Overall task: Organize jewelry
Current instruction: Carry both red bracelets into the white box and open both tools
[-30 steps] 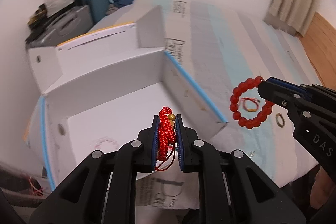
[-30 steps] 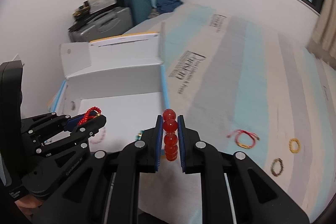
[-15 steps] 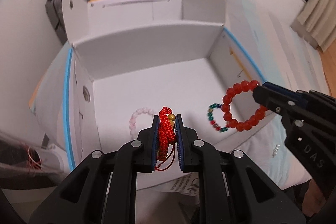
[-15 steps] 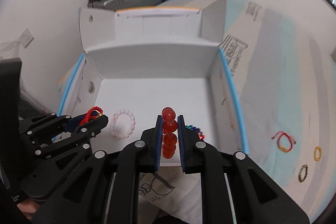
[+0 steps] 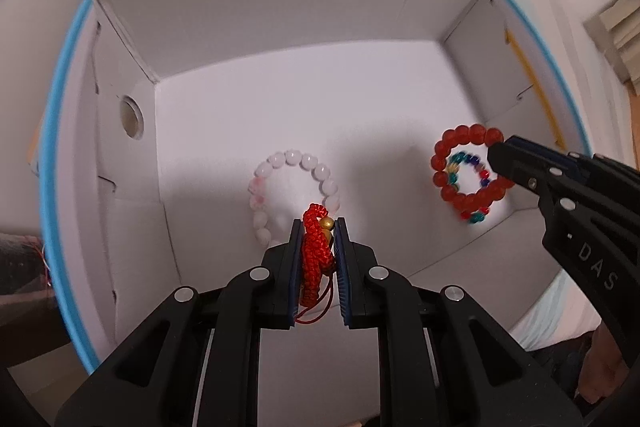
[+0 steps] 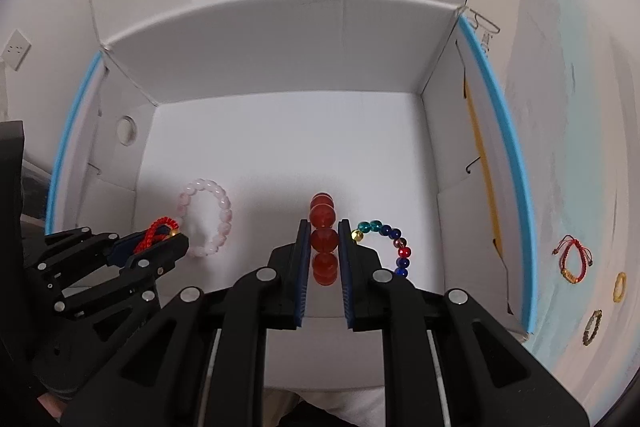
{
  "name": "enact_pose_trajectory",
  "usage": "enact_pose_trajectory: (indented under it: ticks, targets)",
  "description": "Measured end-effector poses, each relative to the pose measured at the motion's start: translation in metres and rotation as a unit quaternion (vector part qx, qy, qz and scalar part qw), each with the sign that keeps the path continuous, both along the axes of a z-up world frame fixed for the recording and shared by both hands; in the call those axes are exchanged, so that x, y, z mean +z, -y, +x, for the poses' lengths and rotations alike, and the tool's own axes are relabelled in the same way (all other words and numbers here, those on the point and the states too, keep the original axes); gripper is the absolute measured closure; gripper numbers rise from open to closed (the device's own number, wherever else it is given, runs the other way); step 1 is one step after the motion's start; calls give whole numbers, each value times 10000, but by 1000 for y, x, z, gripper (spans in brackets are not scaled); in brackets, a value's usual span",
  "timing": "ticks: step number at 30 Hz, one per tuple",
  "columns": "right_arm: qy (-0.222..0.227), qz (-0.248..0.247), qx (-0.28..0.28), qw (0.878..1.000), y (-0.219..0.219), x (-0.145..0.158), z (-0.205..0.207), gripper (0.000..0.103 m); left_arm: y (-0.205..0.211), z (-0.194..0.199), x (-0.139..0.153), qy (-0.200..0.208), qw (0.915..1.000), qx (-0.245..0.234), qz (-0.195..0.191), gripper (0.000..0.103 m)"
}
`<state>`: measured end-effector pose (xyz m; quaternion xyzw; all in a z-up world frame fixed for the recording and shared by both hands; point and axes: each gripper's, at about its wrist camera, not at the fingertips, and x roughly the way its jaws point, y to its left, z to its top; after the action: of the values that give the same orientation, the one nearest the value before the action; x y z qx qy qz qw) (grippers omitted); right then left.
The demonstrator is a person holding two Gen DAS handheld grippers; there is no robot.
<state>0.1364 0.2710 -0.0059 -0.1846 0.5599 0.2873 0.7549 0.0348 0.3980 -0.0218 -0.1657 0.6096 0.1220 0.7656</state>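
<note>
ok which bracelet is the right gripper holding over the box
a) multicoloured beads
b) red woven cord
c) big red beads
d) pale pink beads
c: the right gripper is shut on the big red bead bracelet, while the pink and multicoloured ones lie on the white box floor.

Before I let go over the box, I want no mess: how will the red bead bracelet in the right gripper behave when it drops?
The red bead bracelet holds a round loop while pinched at one side, so it probably lands flat. Its round, glossy beads could roll or skid a little on the smooth floor of the white box. It may settle onto the multicoloured bead bracelet beneath.
</note>
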Motion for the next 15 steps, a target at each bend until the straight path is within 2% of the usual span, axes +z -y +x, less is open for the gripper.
enact_pose_trajectory:
  ticks: [4,9,11,12,13,15]
  targets:
    - [-78,-80,-38,9999,-4,-11,1,90,-2,2,-6,-126,9999,3,18,89]
    - [-37,-69,-52,10000,-7,-11,3,89,-4,3,-6,-96,9998,116,134,86]
    - [-20,-30,-47,10000,-5,-7,1,81,-3,1,-3,-51,9997,152,193,85]
    - [-8,-13,-51,10000,-4,-4,0,74,-1,1,-2,-36,9996,162,222,78]
    - [33,14,-44,10000,-3,-1,-1,71,0,-1,0,-3,9995,171,264,73]
    - [110,44,-11,9999,0,4,-4,66,5,-7,5,117,9991,188,355,56]
